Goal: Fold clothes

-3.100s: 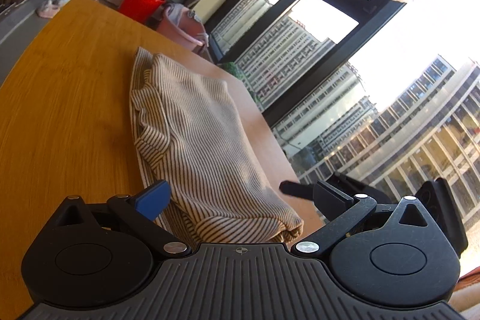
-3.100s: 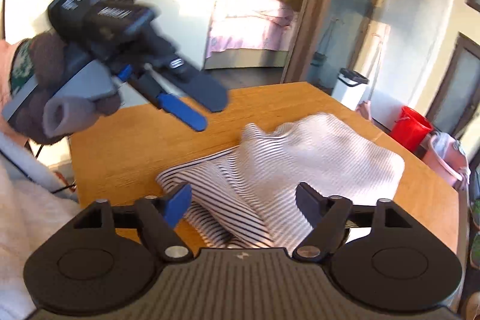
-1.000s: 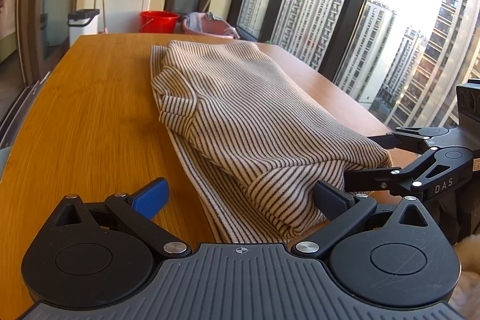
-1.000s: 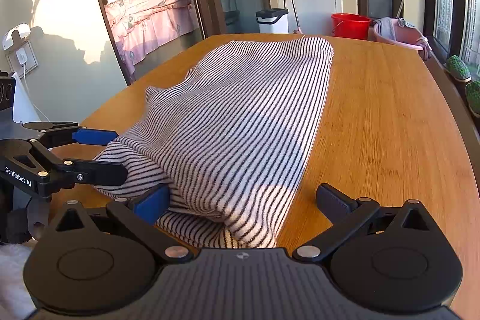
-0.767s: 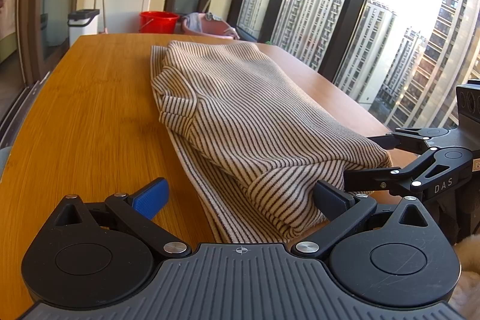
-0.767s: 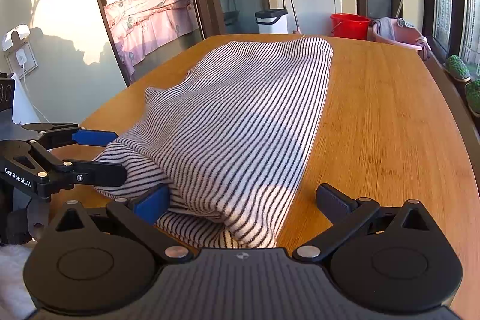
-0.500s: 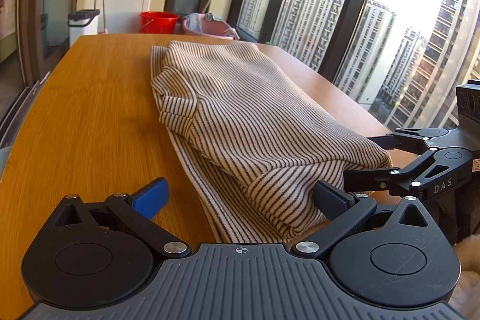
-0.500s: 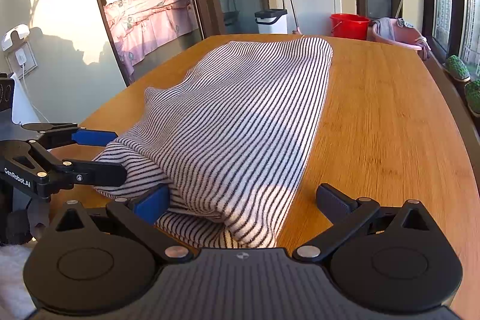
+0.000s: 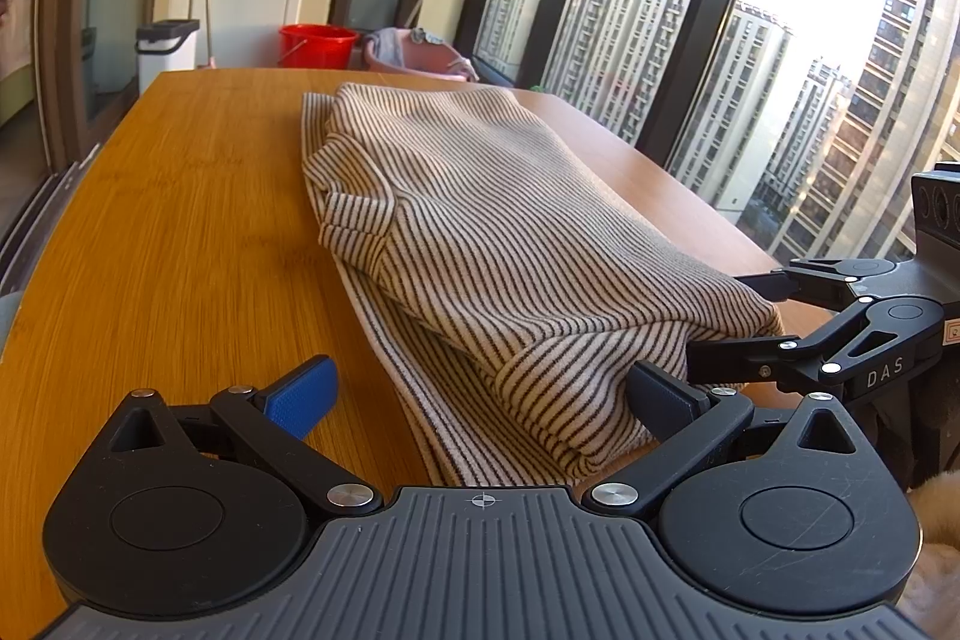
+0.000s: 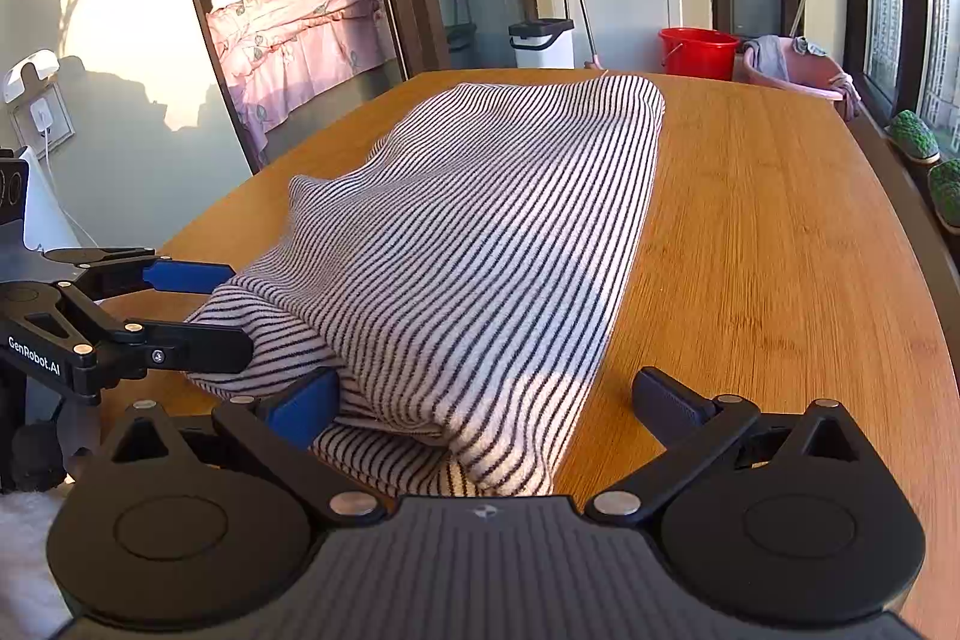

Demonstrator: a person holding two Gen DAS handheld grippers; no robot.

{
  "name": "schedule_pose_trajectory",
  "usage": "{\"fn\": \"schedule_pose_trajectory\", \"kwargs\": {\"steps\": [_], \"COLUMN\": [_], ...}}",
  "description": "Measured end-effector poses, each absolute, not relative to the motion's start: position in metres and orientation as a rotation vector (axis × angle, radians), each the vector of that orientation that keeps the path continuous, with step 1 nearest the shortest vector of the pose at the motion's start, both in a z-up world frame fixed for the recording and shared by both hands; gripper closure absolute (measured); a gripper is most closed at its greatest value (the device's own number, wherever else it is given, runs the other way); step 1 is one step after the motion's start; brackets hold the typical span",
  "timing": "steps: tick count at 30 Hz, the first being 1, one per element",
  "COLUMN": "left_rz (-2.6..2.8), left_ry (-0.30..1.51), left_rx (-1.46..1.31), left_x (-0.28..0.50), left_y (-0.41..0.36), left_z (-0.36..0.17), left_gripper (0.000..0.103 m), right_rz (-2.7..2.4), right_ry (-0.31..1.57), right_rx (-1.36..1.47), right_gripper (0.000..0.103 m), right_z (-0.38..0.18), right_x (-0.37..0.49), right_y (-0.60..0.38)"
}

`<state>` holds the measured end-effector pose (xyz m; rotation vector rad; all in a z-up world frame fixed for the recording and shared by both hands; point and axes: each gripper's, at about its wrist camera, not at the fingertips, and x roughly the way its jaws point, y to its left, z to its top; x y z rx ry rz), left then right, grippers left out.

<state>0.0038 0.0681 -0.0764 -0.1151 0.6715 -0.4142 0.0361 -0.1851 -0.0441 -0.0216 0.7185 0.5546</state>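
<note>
A black-and-white striped garment (image 9: 480,232) lies folded lengthwise on the wooden table (image 9: 180,220); it also shows in the right wrist view (image 10: 480,232). My left gripper (image 9: 480,391) is open, its jaws spread around the garment's near left corner. My right gripper (image 10: 486,397) is open around the near right corner. Each gripper shows in the other's view: the right gripper (image 9: 750,322) at the cloth's right end, the left gripper (image 10: 198,304) at its left end, both with cloth between the jaws.
Past the table's far end stand a red bucket (image 9: 317,45), a pink basin (image 9: 414,55) and a white bin (image 9: 167,51). Large windows (image 9: 780,70) run along the right. A doorway to a bed (image 10: 300,34) is at the left.
Three seconds ago both grippers were higher and off the cloth; they have since come down to its near corners. Over the last second nothing has visibly moved.
</note>
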Motion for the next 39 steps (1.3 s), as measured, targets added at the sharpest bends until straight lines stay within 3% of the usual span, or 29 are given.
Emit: {"fn": "schedule_pose_trajectory", "kwargs": {"steps": [17,22,23,25,27,35,36,37,39], "left_rz": [-0.427,-0.409,-0.394,-0.356,-0.326,-0.257,-0.254,-0.256,-0.271], "left_ry": [0.687,0.743,0.731,0.687,0.64,0.543,0.533,0.519,0.49], "left_rx": [-0.141,-0.188,-0.186,-0.151,-0.125,-0.054,-0.045,-0.032,0.009], "left_x": [0.008,0.017,0.017,0.014,0.01,-0.001,-0.001,-0.002,-0.004], "left_y": [0.07,0.081,0.084,0.089,0.096,0.123,0.125,0.125,0.123], "left_z": [-0.075,-0.065,-0.061,-0.049,-0.036,-0.012,-0.011,-0.009,-0.005], "left_gripper": [0.0,0.0,0.0,0.0,0.0,0.0,0.0,0.0,0.0], "right_rz": [0.578,0.706,0.757,0.872,0.95,0.937,0.929,0.927,0.914], "right_ry": [0.739,0.504,0.472,0.46,0.462,0.352,0.32,0.307,0.33], "right_rx": [-0.175,-0.506,-0.564,-0.681,-0.777,-0.962,-0.991,-1.015,-0.996], "right_gripper": [0.0,0.002,0.005,0.025,0.038,0.038,0.044,0.062,0.074], "right_z": [-0.042,-0.001,0.005,0.008,0.001,-0.037,-0.04,-0.044,-0.046], "right_x": [0.035,-0.003,-0.012,-0.026,-0.034,-0.032,-0.035,-0.039,-0.038], "right_y": [-0.168,-0.139,-0.132,-0.114,-0.096,-0.061,-0.057,-0.054,-0.05]}}
